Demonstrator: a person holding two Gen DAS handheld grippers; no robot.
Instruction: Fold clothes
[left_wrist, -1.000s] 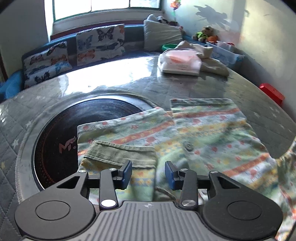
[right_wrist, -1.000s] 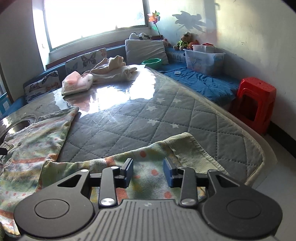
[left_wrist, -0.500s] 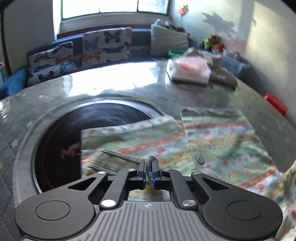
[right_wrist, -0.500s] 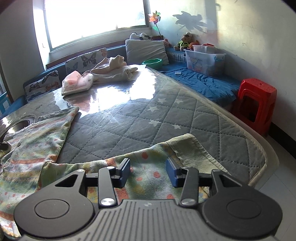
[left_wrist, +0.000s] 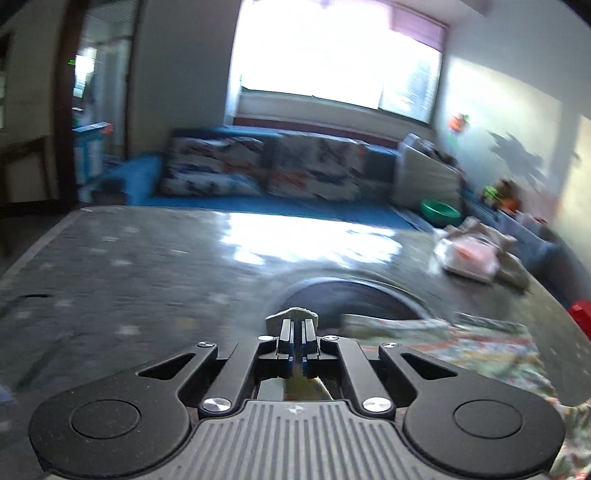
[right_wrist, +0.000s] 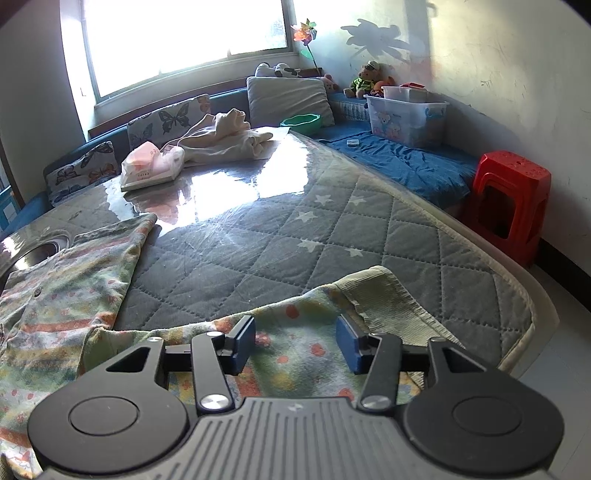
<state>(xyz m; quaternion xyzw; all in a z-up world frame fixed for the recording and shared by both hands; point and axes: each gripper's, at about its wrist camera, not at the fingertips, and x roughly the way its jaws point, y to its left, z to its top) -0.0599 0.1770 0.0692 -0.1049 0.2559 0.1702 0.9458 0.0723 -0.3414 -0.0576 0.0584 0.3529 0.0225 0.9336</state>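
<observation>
A pale green patterned garment with orange dots and stripes lies spread on the quilted grey table. My left gripper is shut on the garment's ribbed sleeve cuff, lifted above the table; the rest of the garment trails to the right. My right gripper is open, its blue pads either side of the other sleeve, whose ribbed cuff lies just ahead.
A dark round inset sits in the table. A pink-and-white packet and a cream cloth heap lie at the far side. A red stool stands right of the table. A cushioned bench runs under the window.
My left gripper closed on the sleeve cuff and lifted it, swinging left and up; its view is now blurred. My right gripper opened wider and stayed over the other sleeve.
</observation>
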